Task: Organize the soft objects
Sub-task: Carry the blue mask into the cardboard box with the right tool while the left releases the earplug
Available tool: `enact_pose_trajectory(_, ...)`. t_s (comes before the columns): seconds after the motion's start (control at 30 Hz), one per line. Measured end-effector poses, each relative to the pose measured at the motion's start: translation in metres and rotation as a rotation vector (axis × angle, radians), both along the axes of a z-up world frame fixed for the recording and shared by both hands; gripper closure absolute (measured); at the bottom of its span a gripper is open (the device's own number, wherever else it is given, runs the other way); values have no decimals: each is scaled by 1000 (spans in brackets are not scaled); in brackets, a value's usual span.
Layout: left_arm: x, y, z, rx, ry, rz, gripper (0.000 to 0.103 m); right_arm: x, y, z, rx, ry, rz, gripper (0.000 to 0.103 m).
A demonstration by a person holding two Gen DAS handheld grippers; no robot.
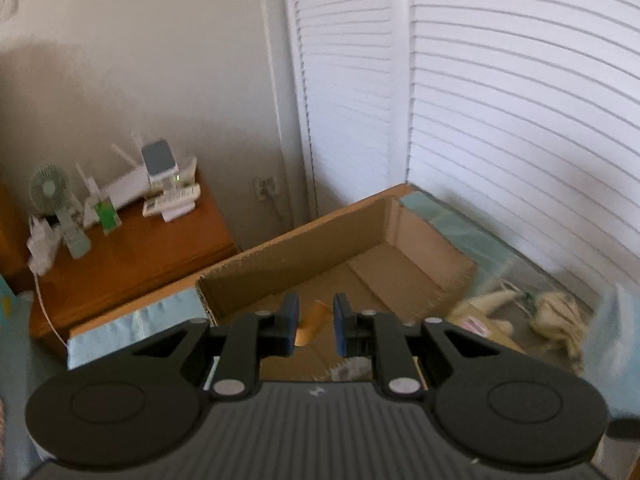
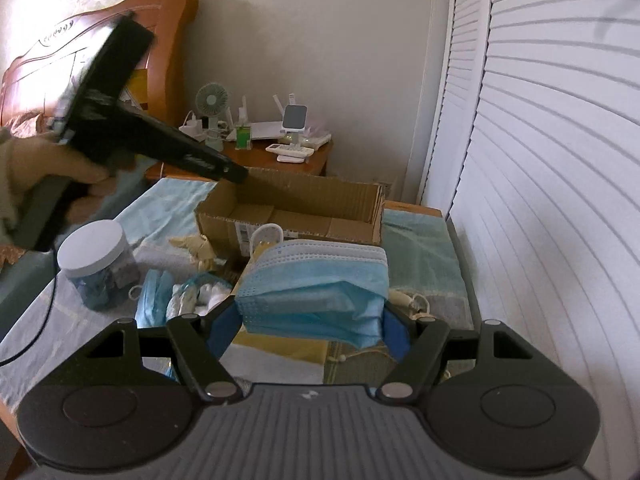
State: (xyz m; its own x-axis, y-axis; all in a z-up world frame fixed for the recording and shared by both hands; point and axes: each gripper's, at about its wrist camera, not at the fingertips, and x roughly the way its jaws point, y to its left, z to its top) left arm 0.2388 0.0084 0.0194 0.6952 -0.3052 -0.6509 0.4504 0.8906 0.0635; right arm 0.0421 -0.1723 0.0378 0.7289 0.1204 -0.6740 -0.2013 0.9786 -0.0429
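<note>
Masks (image 2: 316,288), a stack of blue surgical ones, sit between the blue pads (image 2: 394,334) of the right claw (image 2: 310,330), which pinches the stack from both sides and holds it clear of the tabletop (image 2: 428,264), in front of an open cardboard box (image 2: 296,204). The box stands on the teal cloth covering the tabletop, near the louvred doors (image 2: 540,160), and looks empty inside.

The left claw (image 1: 316,330) has its fingers nearly pressed together, with only a narrow gap and nothing between them. It hangs over the near edge of the box (image 1: 320,256), pointing down into it. In the right wrist view the same claw (image 2: 236,174) shows as a dark, blurred shape held by a hand (image 2: 60,168), its tip over the box's left end.

Left of the masks on the tabletop stand a jar (image 2: 98,264) with a white lid and a loose mask (image 2: 154,296). A cream soft toy (image 1: 556,318) lies just beside the box. Behind the box, a wooden nightstand (image 1: 132,256) carries a small fan (image 1: 50,190) and a router (image 1: 124,192).
</note>
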Motion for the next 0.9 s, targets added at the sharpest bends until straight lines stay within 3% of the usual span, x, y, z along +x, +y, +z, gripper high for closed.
enact_pose_trajectory(0.1, 14, 6, -7, -22, 24, 35, 78, 5, 0, -2, 3, 5, -3, 26)
enact_pose_trajectory(0.17, 18, 12, -10, -30, 43, 48, 65, 9, 2, -5, 4, 11, -4, 26)
enact_pose_trajectory(0.3, 6, 24, -7, -25, 16, 61, 28, 10, 5, -6, -1, 12, 2, 26)
enact_pose_trajectory(0.37, -9, 29, -2, -20, -1, 73, 27, 11, 7, -4, -6, 7, 2, 26)
enact_pose_trajectory(0.5, -48, 36, 7, -12, -22, 45, 9, 13, 12, 3, -12, -12, 12, 26)
enact_pose_trajectory(0.73, -137, 39, 5, 59, -85, 3, 6, 39, 27, 14, -18, -37, 41, 26)
enact_pose_trajectory(0.9, -177, 47, 0, 28, -131, 46, 2, 77, 45, 19, -22, -32, 87, 26)
